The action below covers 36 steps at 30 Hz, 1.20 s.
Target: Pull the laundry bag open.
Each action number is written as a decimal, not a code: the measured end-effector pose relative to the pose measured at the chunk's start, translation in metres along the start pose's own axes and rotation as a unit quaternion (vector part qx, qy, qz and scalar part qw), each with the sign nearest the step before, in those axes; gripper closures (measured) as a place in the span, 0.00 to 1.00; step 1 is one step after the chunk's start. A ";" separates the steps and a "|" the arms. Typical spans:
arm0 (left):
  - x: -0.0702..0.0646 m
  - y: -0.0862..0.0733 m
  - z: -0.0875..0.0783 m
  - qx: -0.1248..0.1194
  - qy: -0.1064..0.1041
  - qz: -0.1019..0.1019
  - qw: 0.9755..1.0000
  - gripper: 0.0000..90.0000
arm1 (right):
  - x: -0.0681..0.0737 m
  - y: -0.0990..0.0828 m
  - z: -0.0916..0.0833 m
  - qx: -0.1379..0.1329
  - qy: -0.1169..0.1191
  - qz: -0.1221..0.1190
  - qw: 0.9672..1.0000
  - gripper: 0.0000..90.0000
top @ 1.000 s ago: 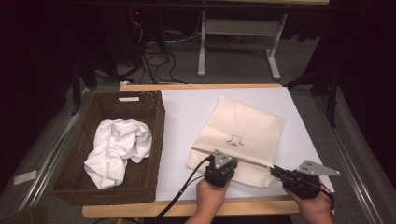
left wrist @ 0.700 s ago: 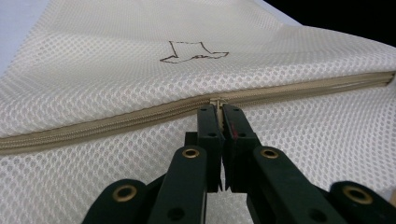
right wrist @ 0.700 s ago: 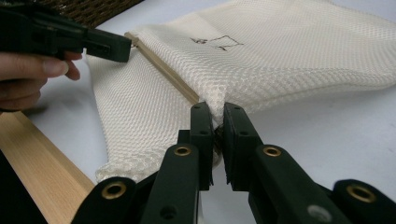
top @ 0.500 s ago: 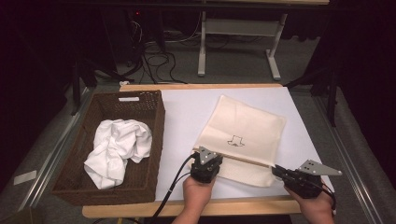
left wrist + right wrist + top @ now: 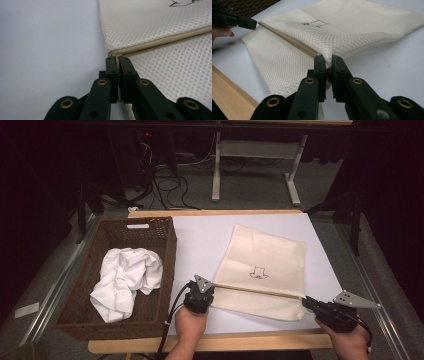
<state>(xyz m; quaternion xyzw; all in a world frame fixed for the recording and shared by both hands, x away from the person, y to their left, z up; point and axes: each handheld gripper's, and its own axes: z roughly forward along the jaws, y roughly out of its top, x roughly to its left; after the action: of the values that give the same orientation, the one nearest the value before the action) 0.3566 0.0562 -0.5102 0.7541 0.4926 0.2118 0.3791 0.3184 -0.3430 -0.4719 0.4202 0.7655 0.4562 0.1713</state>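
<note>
A cream mesh bag [image 5: 265, 262] with a small dark print lies flat on the white table cover. A tan zipper [image 5: 255, 291] runs across its near part. At the zipper's left end my left gripper [image 5: 212, 288] is shut on the zipper pull [image 5: 116, 55]; the zipper [image 5: 162, 41] beyond the pull looks closed. My right gripper [image 5: 306, 303] is shut on the bag's near right corner, where the mesh [image 5: 327, 53] bunches between the jaws. The right gripper view also shows the left gripper [image 5: 254, 24] far along the zipper [image 5: 287, 37].
A dark wicker basket [image 5: 75, 322] stands at the table's left with a crumpled white cloth [image 5: 125, 277] inside. The wooden table edge [image 5: 260, 340] runs just in front of both hands. White cover [image 5: 200, 240] lies between basket and bag.
My left gripper has slid left along the zipper line to the bag's left edge, towards the basket. The right gripper has stayed at the bag's right corner.
</note>
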 end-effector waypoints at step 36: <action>0.002 -0.022 -0.026 -0.030 -0.055 0.005 0.998 0.59 | -0.009 -0.009 0.001 0.028 -0.030 0.021 0.999 0.59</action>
<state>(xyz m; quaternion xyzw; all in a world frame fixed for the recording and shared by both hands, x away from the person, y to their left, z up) 0.3263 0.0724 -0.5115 0.7554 0.4608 0.1868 0.4267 0.3198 -0.3518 -0.4815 0.4546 0.7636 0.4249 0.1725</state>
